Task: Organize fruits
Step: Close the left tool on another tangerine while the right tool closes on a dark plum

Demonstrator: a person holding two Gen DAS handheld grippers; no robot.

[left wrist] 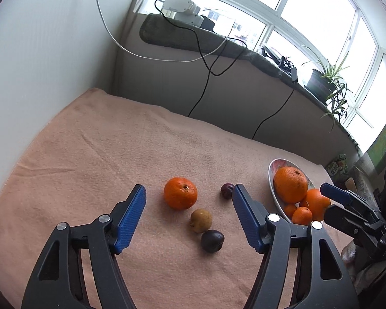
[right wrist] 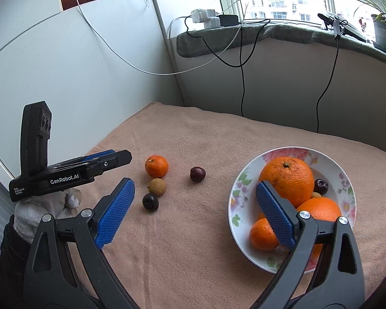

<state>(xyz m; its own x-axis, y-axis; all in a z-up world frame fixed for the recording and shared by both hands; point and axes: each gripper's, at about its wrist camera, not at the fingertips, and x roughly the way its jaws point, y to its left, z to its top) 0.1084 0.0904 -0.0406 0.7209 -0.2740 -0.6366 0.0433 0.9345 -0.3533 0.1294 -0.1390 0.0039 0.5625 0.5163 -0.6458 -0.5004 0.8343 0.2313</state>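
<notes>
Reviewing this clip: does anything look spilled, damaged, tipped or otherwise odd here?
Nothing looks damaged or spilled. Four fruits lie loose on the pink cloth outside the floral bowl: a tangerine, a tan longan-like fruit and two dark plums. The bowl sits upright. Both grippers are open and hold nothing.

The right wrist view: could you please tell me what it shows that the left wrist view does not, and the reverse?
Only the right wrist view shows the dark fruit tucked behind the big orange in the bowl, and the gloved hand. Only the left wrist view shows the packets beyond the bed. Both show the loose mandarin, brown fruit and two dark plums.
</notes>
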